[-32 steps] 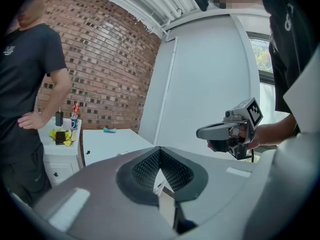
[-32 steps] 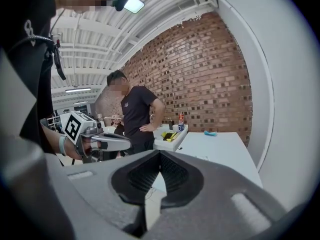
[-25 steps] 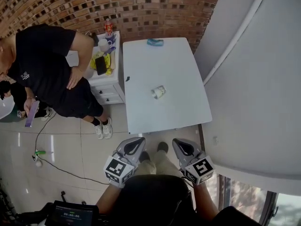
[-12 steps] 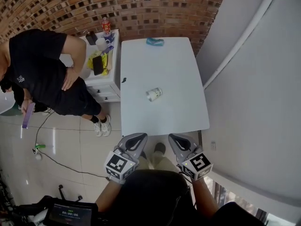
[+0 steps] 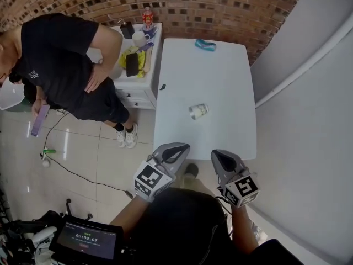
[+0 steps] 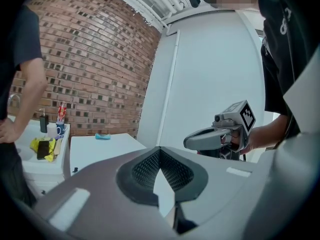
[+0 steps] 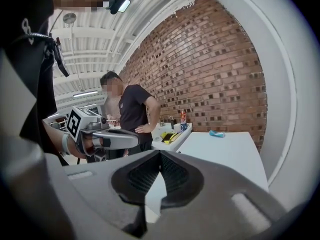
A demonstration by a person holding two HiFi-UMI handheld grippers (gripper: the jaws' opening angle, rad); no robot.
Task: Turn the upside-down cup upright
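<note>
A small paper cup [image 5: 198, 111] lies tipped over near the middle of the white table [image 5: 220, 76] in the head view. Both grippers hang side by side just short of the table's near edge, well back from the cup. My left gripper [image 5: 181, 148] has its jaws together with nothing in them, tips meeting [image 6: 160, 148]. My right gripper [image 5: 219, 155] is likewise shut and empty [image 7: 160, 153]. Each gripper view shows the other gripper: the right gripper [image 6: 215, 136] and the left gripper [image 7: 107, 136]. The jaws hide the cup in both gripper views.
A teal object [image 5: 204, 44] lies at the table's far end by the brick wall. A white cabinet [image 5: 138, 87] with a bottle, mug and phone stands left of the table. A person in black [image 5: 60, 65] stands beside it. A grey wall [image 5: 309, 120] runs along the right.
Both grippers have come forward together to the table's near edge, and the whole view has shifted with them. The cup has stayed where it lies. The jaws remain shut.
</note>
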